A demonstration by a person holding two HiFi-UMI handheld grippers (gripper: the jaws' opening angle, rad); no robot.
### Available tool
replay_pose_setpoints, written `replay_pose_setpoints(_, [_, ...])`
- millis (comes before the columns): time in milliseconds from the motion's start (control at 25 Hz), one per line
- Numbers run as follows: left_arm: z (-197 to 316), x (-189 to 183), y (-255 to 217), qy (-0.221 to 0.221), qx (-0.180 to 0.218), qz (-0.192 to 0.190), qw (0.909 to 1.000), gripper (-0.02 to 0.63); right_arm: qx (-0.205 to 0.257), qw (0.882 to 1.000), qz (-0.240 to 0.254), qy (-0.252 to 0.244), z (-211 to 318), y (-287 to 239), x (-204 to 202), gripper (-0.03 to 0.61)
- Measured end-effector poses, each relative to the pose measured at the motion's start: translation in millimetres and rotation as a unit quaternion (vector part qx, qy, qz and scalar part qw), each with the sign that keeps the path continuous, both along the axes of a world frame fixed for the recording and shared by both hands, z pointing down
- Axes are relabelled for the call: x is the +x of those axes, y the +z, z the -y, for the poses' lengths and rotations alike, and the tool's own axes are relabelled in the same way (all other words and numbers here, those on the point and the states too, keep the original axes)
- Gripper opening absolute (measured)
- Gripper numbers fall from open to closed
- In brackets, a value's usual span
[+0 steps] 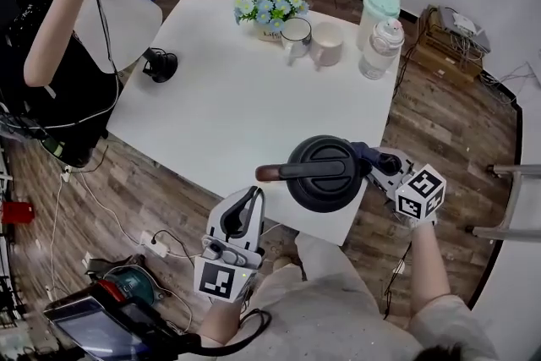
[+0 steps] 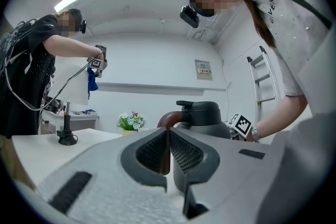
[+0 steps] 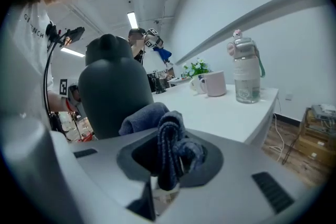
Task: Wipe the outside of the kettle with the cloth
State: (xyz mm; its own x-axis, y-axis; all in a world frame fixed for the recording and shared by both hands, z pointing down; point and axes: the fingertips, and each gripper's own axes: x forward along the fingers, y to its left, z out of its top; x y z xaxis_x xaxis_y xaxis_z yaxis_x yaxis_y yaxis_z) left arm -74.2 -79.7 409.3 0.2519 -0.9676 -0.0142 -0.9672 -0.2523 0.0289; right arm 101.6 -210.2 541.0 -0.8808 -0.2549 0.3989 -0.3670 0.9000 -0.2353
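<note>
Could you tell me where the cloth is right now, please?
In the head view's lower right, the cloth is clamped in the right hand-held gripper, against the kettle's right side at the table's near edge.

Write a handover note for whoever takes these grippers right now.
Left gripper: shut on the kettle's brown handle, steadying it.
Right gripper: shut on the blue cloth, held at the kettle's side.
The kettle stands at the near edge of the white table.
Done: cloth brought to the kettle; how much is wiped cannot be told.
Left: wipe round the outside.
</note>
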Motion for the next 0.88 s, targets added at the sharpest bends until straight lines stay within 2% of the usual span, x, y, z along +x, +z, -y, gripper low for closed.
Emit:
replay_pose_setpoints(80, [-0.2,-0.9,-2.0,0.000,0.001,0.001,1.0000,0.009,-0.001,0.999,0.014,0.030,7.7,-4.6,4.6,0.066])
replay_pose_setpoints(160, [-0.2,0.3,-7.0,0.001,0.000,-0.004,1.0000,0.009,-0.005,0.996,0.071,0.062,17.8,-29.7,13.6,0.066])
replay_pose_setpoints(240, [-1.0,3.2,-10.9,0.006,-0.007,-0.005,0.9999,0.009,-0.002,0.989,0.132,0.068,23.3,-68.5,22.7,0.066])
replay_pose_setpoints(440, [3.4,1.1,-18.5,0.004,-0.015,-0.011,0.9998,0.009,0.037,0.981,0.190,0.003,30.2,-150.5,20.6,0.066])
replay_pose_setpoints(600, [6.2,-2.9,-16.5,0.000,-0.015,-0.012,0.9998,0.009,0.033,0.965,0.245,-0.089,22.7,-192.7,-5.7,0.066])
replay_pose_setpoints(720, [9.1,-10.5,-10.3,-0.012,-0.017,-0.015,0.9997,0.009,0.014,0.956,0.257,-0.138,18.1,-192.6,-31.1,0.066])
replay_pose_setpoints(880, [9.1,-11.7,-5.6,-0.019,-0.010,-0.020,0.9996,0.009,-0.012,0.965,0.214,-0.151,20.3,-154.9,-50.7,0.066])
